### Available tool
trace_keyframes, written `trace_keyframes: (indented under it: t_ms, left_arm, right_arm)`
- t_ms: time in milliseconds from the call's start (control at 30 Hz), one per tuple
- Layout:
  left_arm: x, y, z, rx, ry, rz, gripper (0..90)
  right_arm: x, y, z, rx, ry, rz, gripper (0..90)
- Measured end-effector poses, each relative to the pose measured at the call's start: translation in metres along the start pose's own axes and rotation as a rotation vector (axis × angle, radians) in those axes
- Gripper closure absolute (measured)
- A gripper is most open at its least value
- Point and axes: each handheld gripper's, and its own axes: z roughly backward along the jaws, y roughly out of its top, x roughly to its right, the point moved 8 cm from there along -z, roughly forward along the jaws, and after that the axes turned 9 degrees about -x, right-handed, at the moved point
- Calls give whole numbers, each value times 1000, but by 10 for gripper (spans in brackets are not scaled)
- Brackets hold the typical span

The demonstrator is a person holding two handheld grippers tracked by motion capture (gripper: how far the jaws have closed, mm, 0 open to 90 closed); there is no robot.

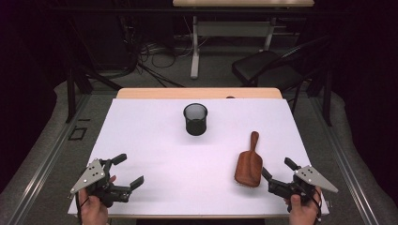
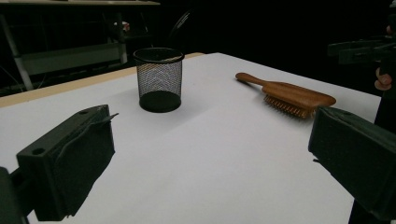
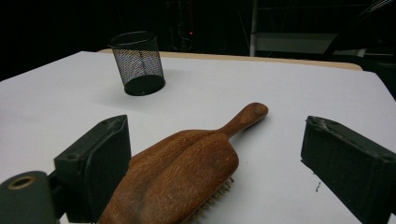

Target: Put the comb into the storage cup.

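A wooden hairbrush (image 1: 248, 164) lies bristles down on the white table top (image 1: 155, 140), right of the middle, with its handle pointing away. A black mesh cup (image 1: 195, 119) stands upright toward the far middle. My right gripper (image 1: 277, 168) is open just behind the brush's head. In the right gripper view the brush (image 3: 187, 172) lies low between the wide-apart jaws of the right gripper (image 3: 217, 128), nearer the left one, with no pad pressing on it. At the near left corner my left gripper (image 1: 131, 169) is open with nothing between its jaws. The left gripper (image 2: 212, 126) faces the cup (image 2: 159, 79) and the brush (image 2: 289, 95).
The white sheet ends in a bare wooden strip (image 1: 197, 93) at the far edge. Beyond the table stand a black chair (image 1: 267, 65) and a desk frame (image 1: 195, 47) with cables on the floor. Open white surface lies between the two grippers.
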Motion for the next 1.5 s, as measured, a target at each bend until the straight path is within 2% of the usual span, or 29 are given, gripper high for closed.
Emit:
trace_keyframes:
  t_ms: [167, 267, 367, 533, 600, 700, 767, 900, 1000, 1067, 1233, 1300, 1433, 1500]
  left_arm:
    - [-1, 0, -2, 1, 3, 0, 3]
    - [0, 0, -3, 2, -5, -1, 3]
    - [0, -1, -4, -4, -14, -9, 3]
    - [0, -2, -6, -5, -21, -8, 3]
    - [-2, -3, -6, -9, -23, -3, 3]
    - [-2, -3, -6, -6, -31, 5, 3]
    - [-1, -3, -5, -1, -23, 6, 3]
    - [0, -3, -4, -13, -14, -5, 3]
    - [1, -3, -3, -9, -9, -4, 3]
    - [1, -3, -4, -9, -8, -5, 3]
    - [0, -5, -5, -16, -11, -4, 3]
    - [0, -5, -5, -16, -6, -7, 3]
    - [2, -5, -4, -19, -8, -14, 3]
    - [3, -5, -4, -20, -6, -15, 3]
  right_arm:
    - [-4, 1, -2, -11, 26, 4, 64]
    - [-5, 2, -1, -20, 26, 12, 52]
    - [-6, 2, -3, -34, 36, -3, 21]
    - [-3, 4, -6, -50, 22, -13, 0]
    - [0, 7, -9, -65, 8, -44, 0]
    - [2, 6, -11, -77, -6, -52, 0]
    - [2, 3, -13, -90, -15, -40, 3]
    - [4, -1, -13, -95, -46, -7, 53]
    - [9, -3, -15, -102, -58, -5, 89]
    - [12, -3, -18, -103, -54, -13, 138]
    - [14, 0, -23, -118, -24, -31, 162]
    - [14, 4, -27, -125, -30, -20, 199]
    - [14, 9, -32, -147, -26, -8, 215]
    - [16, 12, -37, -172, -35, 16, 245]
